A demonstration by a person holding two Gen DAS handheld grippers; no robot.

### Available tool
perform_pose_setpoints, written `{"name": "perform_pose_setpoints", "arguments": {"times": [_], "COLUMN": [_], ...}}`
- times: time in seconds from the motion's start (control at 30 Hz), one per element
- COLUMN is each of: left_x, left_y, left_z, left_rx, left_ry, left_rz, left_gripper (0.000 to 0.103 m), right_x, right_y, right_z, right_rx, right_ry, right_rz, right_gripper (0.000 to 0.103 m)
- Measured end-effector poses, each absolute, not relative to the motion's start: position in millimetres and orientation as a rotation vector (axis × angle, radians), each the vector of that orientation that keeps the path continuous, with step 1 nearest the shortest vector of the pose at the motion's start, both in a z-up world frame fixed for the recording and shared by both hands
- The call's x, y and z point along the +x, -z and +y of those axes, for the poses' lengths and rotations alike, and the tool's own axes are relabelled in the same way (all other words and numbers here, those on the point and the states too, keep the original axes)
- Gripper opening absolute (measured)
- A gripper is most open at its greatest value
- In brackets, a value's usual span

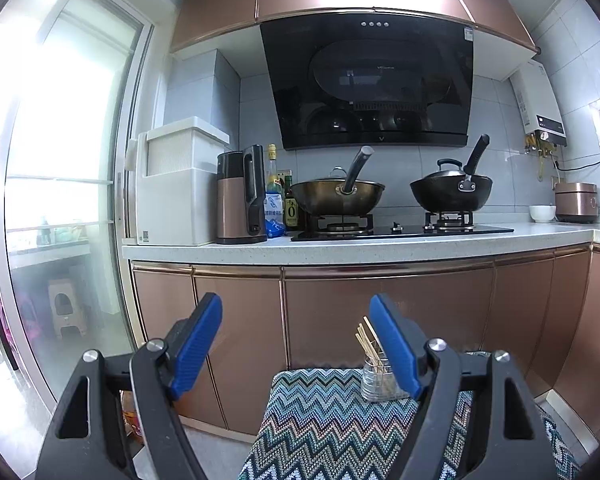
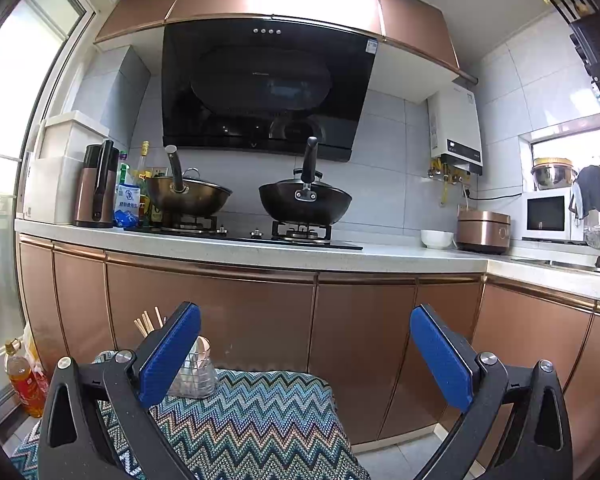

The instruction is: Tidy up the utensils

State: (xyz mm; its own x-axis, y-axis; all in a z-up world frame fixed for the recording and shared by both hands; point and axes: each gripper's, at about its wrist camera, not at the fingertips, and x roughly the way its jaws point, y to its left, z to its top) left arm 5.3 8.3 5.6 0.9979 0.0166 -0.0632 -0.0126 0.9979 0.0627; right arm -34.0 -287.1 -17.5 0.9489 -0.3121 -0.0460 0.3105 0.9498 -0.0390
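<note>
A zigzag pattern of teal, blue, cream and brown is shown on the woven cloth [image 2: 260, 412], while copper-brown is seen on the glossy cabinet doors [image 2: 360, 352].

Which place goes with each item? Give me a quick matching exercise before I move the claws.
Things:
1. clear utensil holder with wooden chopsticks
2. brass-coloured wok
3. black lidded wok
4. small white bowl

Places:
A. right burner
B. zigzag-patterned cloth
C. counter beside the copper rice cooker
D. left burner

Pairs: 1-B, 2-D, 3-A, 4-C
</note>
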Motion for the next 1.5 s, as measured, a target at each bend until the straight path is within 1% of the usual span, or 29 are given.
{"name": "perform_pose_setpoints", "arguments": {"times": [1.5], "left_x": [12.2], "left_y": [-0.3], "left_z": [5.0], "left_rx": [0.080], "left_ry": [0.022], "left_rz": [0.089], "left_gripper": [0.075], "right_x": [-30.3], "right_y": [21.7], "right_z": [-282.8], "right_rx": [-0.046], "right_ry": [0.303], "right_rz": [0.062], "right_gripper": [0.103]}}
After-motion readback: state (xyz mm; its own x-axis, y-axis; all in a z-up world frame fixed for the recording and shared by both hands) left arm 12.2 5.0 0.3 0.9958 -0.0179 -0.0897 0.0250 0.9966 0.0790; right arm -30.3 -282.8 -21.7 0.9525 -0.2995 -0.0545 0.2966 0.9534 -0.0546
